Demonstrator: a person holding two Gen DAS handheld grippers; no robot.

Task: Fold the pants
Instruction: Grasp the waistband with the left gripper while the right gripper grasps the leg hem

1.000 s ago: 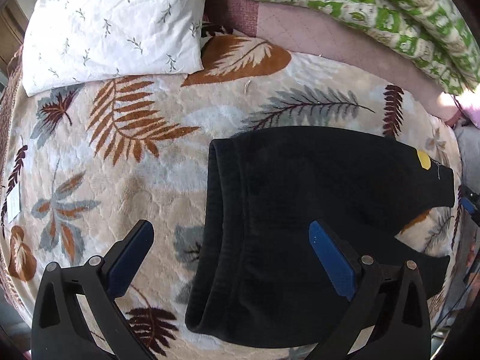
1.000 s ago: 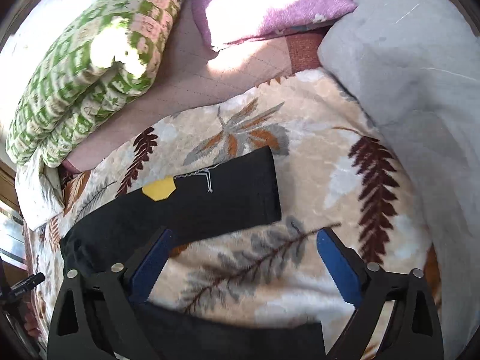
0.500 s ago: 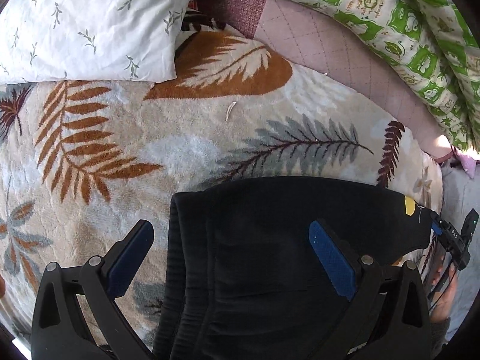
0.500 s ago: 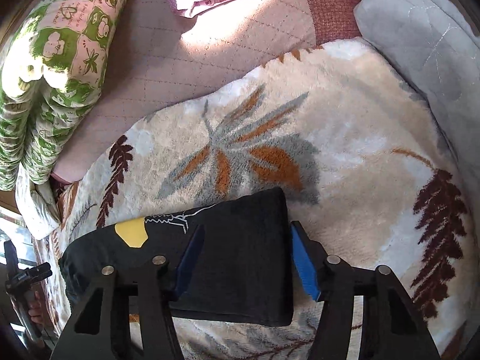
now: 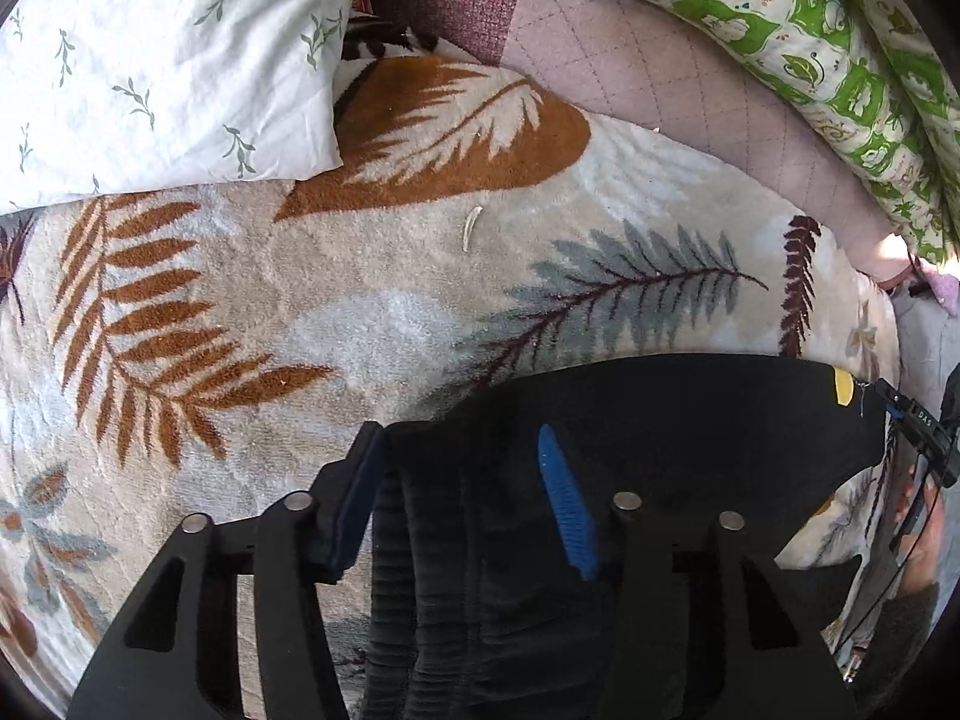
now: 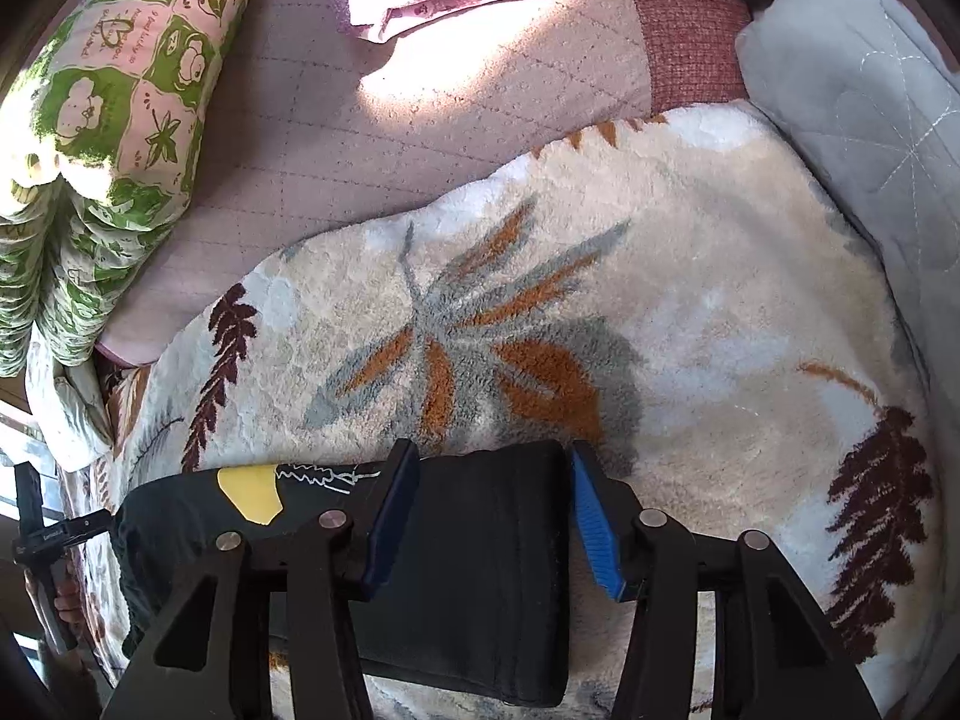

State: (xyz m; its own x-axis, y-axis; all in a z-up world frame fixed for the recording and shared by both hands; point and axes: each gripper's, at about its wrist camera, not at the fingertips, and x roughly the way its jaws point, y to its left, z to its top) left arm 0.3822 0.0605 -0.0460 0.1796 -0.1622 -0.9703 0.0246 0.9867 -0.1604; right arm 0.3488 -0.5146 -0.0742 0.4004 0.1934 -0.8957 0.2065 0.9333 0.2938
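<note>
Black pants (image 5: 660, 420) lie flat on a leaf-patterned fleece blanket (image 5: 360, 300). In the left wrist view my left gripper (image 5: 459, 450) straddles the ribbed waistband's far corner, its blue pads partly closed with cloth between them. In the right wrist view my right gripper (image 6: 489, 480) straddles the far leg's cuff end (image 6: 498, 516), pads partly closed around it. A yellow patch (image 6: 252, 492) with white stitching sits on that leg. The near leg is mostly hidden below the grippers.
A white leaf-print pillow (image 5: 150, 60) lies at the far left. A green-patterned quilt roll (image 5: 840, 42) and a mauve quilted sheet (image 6: 420, 138) lie behind. A grey quilt (image 6: 870, 90) borders the right. The other gripper shows at the edge (image 5: 918, 426).
Both grippers have moved down and forward onto the pants. The left one has narrowed over the waistband corner. The right one has narrowed over the leg's cuff.
</note>
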